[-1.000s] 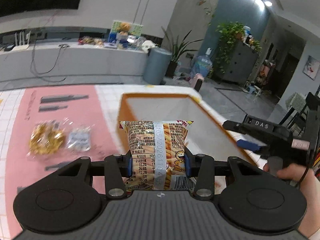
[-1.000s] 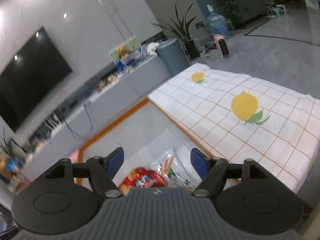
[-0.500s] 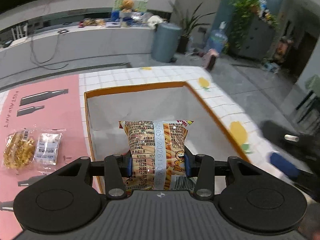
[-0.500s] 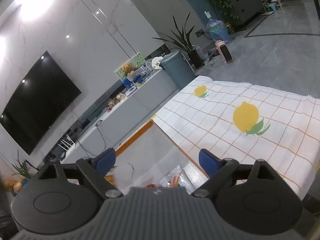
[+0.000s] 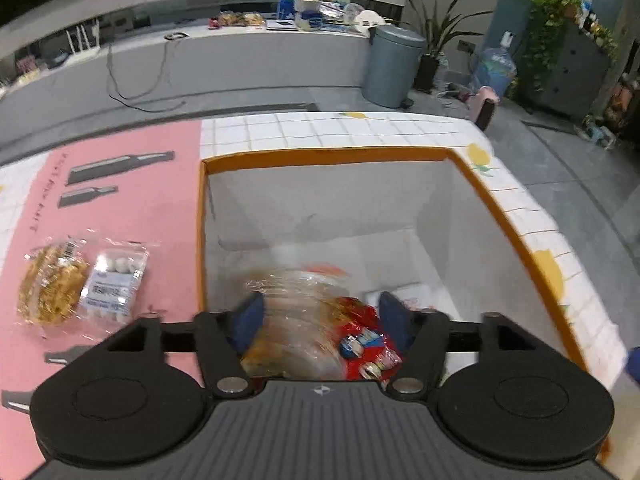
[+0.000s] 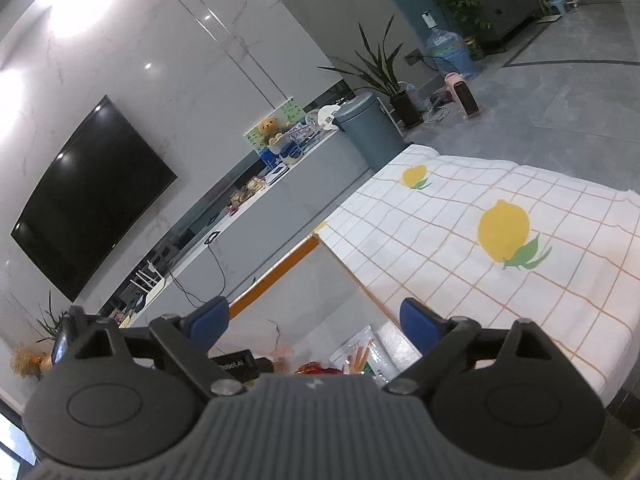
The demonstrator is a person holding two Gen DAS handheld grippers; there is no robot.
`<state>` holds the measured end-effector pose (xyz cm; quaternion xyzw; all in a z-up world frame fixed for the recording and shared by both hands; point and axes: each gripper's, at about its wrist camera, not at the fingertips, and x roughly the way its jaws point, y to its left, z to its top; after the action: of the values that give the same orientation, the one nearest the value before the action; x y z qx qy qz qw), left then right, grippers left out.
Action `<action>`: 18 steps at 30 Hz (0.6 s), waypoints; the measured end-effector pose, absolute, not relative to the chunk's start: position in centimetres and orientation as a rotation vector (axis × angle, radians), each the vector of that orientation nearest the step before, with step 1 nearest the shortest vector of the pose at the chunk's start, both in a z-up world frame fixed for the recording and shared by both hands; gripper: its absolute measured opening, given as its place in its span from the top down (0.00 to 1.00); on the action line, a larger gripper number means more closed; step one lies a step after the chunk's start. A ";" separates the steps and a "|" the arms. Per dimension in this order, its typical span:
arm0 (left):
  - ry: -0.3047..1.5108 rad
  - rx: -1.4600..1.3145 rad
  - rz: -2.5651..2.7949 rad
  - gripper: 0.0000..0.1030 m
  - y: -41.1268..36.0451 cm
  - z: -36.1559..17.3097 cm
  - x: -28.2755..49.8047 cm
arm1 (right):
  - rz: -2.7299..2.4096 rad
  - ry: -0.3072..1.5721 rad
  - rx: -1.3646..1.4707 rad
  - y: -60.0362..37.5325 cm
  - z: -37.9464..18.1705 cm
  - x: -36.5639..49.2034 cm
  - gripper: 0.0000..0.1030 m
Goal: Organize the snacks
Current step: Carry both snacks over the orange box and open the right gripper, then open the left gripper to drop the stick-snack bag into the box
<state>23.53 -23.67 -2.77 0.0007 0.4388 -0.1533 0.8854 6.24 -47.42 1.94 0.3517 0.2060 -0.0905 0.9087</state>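
Note:
My left gripper [image 5: 320,312] hangs over the white box with the orange rim [image 5: 320,155], and its jaws are opening. Below them the biscuit-stick pack [image 5: 296,320] lies blurred inside the box, free of the pads, next to a red packet [image 5: 362,340]. A golden snack bag [image 5: 52,284] and a clear pack of white balls [image 5: 114,284] lie on the pink mat left of the box. My right gripper [image 6: 316,316] is open and holds nothing, at the box's near right side. Under it show the box rim [image 6: 276,276] and a carrot-print packet [image 6: 360,356].
The box stands on a table with a lemon-print checked cloth [image 6: 504,232] on its right and a pink mat [image 5: 120,216] on its left. Beyond the table are a grey bin [image 5: 392,66], a long low counter [image 5: 200,64] and potted plants.
My left gripper moved over the box, tilted downward and let go of the biscuit-stick pack, which dropped in. My right gripper opened wider and tipped up slightly.

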 end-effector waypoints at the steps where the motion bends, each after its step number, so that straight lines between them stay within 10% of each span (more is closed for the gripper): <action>1: 0.912 -0.004 -0.319 0.12 -23.6 -2.4 23.3 | -0.184 0.429 0.725 -47.3 1.9 6.3 0.12; 18: 0.775 -0.027 -0.292 0.11 -14.9 3.5 17.1 | 0.049 0.475 0.540 -43.6 3.1 6.3 0.15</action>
<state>17.07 -14.95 3.46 -0.0132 0.3764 -0.1420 0.9154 6.27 -43.65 3.06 0.2643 0.2322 0.0238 0.9358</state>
